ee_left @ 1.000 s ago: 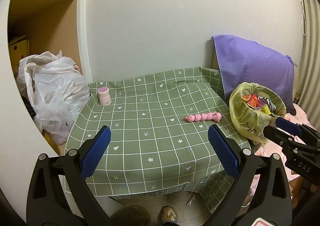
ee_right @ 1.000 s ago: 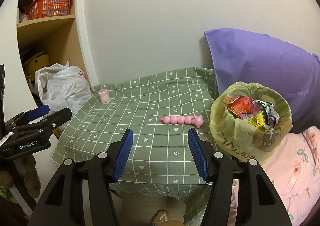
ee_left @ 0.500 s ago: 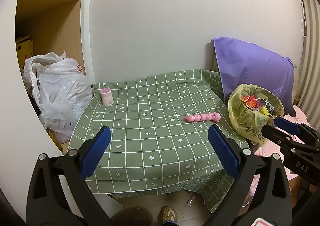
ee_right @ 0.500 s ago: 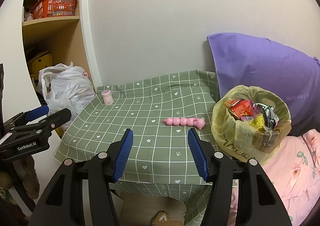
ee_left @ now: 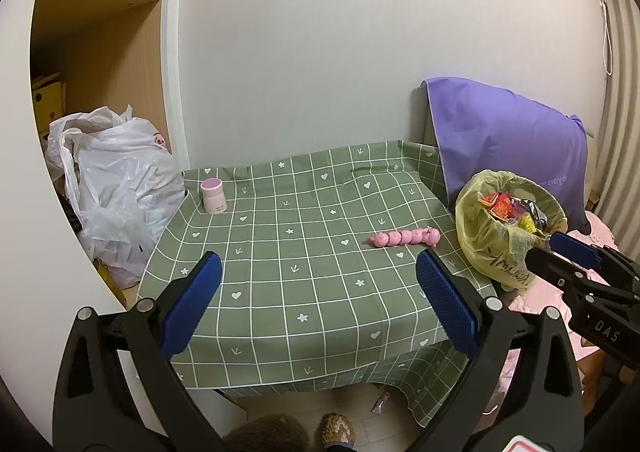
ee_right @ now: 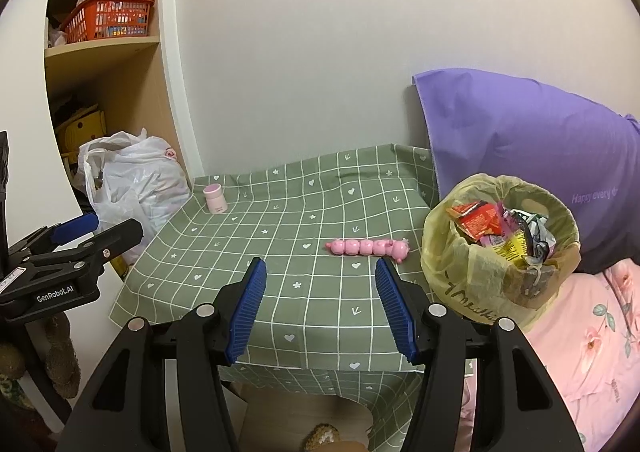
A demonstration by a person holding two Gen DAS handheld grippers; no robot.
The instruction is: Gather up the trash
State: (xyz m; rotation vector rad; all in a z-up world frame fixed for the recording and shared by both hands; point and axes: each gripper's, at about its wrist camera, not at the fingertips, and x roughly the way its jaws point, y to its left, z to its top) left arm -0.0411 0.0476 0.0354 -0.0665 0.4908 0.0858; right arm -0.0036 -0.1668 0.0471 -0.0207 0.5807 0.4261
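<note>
A yellow-green trash bag [ee_left: 486,236] [ee_right: 452,252] full of crumpled wrappers [ee_right: 500,234] stands at the right edge of the table [ee_left: 280,252] [ee_right: 280,252], which wears a green checked cloth. A pink segmented toy [ee_left: 404,238] [ee_right: 368,247] lies on the cloth beside the bag. A small pink-lidded jar [ee_left: 213,196] [ee_right: 215,199] stands at the far left corner. My left gripper [ee_left: 316,304] hovers open in front of the table, nothing between its blue pads. My right gripper [ee_right: 318,308] is open and empty too, near the front edge.
A white plastic bag [ee_left: 116,192] [ee_right: 136,184] sits left of the table below wooden shelves with an orange basket [ee_right: 106,18]. A purple pillow [ee_right: 532,156] leans on the wall behind the trash bag. Pink bedding [ee_right: 580,332] lies at the right. A small wrapper [ee_left: 380,404] lies on the floor.
The left wrist view has shifted slightly, so the table and white bag sit a little lower and more to the right. Both grippers stay open and empty; nothing on the table moved.
</note>
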